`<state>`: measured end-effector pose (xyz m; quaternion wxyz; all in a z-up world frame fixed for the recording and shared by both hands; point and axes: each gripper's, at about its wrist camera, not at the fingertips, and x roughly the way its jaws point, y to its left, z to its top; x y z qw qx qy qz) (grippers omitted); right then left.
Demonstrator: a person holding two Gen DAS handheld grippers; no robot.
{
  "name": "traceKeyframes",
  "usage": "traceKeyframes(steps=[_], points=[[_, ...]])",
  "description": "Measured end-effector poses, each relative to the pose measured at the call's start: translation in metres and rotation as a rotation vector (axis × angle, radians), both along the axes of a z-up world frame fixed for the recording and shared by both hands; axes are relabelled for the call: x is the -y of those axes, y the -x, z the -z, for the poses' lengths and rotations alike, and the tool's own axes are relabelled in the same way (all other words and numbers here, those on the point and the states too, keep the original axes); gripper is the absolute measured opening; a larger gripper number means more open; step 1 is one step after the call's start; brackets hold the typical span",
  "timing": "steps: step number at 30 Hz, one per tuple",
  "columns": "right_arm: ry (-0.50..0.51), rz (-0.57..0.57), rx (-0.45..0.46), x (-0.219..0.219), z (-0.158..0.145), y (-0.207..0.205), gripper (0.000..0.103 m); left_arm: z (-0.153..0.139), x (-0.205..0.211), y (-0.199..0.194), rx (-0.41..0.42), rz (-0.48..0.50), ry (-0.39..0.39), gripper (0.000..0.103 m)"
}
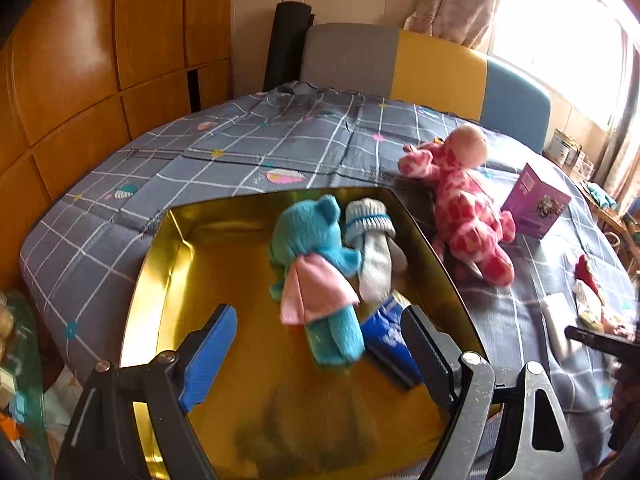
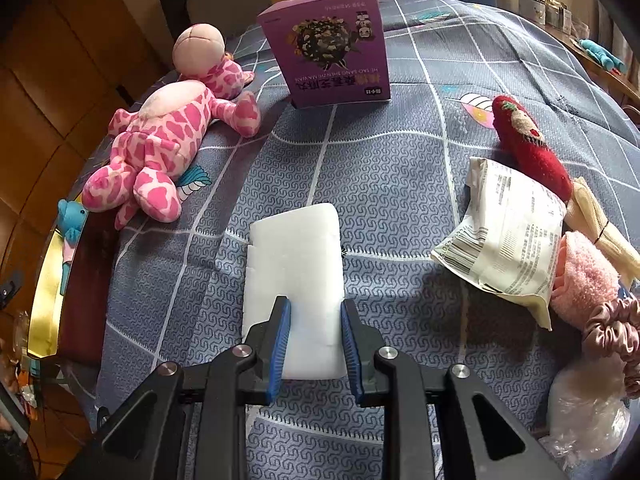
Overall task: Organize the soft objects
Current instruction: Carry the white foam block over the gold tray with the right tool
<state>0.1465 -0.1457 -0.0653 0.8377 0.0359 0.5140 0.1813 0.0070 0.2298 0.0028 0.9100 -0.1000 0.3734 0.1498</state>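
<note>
So my left hand-held gripper [image 1: 316, 354] is hanging over the gold tin tray [image 1: 168, 280] with its jaws spread wide, nothing between them. Inside the tray there's a blue teddy [image 1: 320, 264] with a pink cloth around its middle, lying toward the right side, and a rolled grey-and-white sock [image 1: 374, 244] touching it on its right. A dark blue packet [image 1: 390, 340] sits at the near right corner of the tray, just beside the teddy's legs. The tray rests on the surface, which is covered with a grey checked cloth [image 1: 256, 140].

My right hand-held gripper [image 2: 314, 336] is over the white foam sponge [image 2: 296, 256], one blue pad on either side of its near end. The jaws look narrowed onto it, but I honestly can't tell if they're pinching it or just straddling it. The sponge lies flat on the cloth, roughly in the middle.

Far left of the sponge is the pink spotted plush [image 2: 168, 136], lying on its back right beside the tray's rim. Behind the sponge stands a purple box [image 2: 332, 48], upright. Off to the right there's a pile: a red knitted thing [image 2: 528, 144] at the far end, a crinkly white snack bag [image 2: 508, 232] leaning over it, a rolled pink towel [image 2: 584, 276] touching the bag, a cream bundle [image 2: 604, 228] behind that, a dusty pink scrunchie [image 2: 616, 328] nearer, and a clear plastic bag [image 2: 584, 412] nearest of all
</note>
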Motion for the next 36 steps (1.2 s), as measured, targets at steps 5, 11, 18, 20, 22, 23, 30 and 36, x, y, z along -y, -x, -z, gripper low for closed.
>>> traceKeyframes(steps=[5,11,18,20,22,23,30,36], points=[[0.006,0.000,0.008,-0.001,0.000,0.001,0.024,0.005,0.007,0.009,-0.017,0.001,0.013,0.085],[0.011,-0.001,0.015,-0.001,-0.001,0.001,0.024,0.007,0.008,0.017,-0.022,-0.006,0.016,0.085],[0.010,0.007,0.018,0.000,0.000,0.002,0.024,0.005,0.007,0.023,-0.017,-0.005,0.019,0.085],[0.011,0.011,0.020,-0.001,0.000,0.003,0.024,0.004,0.007,0.025,-0.013,-0.005,0.021,0.085],[0.012,0.016,0.023,-0.001,0.000,0.003,0.024,0.004,0.008,0.028,-0.009,-0.004,0.023,0.085],[0.014,0.017,0.024,-0.001,0.000,0.003,0.024,0.003,0.008,0.029,-0.007,-0.003,0.023,0.085],[0.030,0.026,0.042,-0.005,-0.008,0.007,0.024,0.003,0.006,0.035,-0.002,-0.003,0.024,0.085],[0.043,-0.010,0.106,-0.024,-0.040,0.017,0.023,0.004,-0.001,0.040,0.005,-0.020,0.030,0.085]])
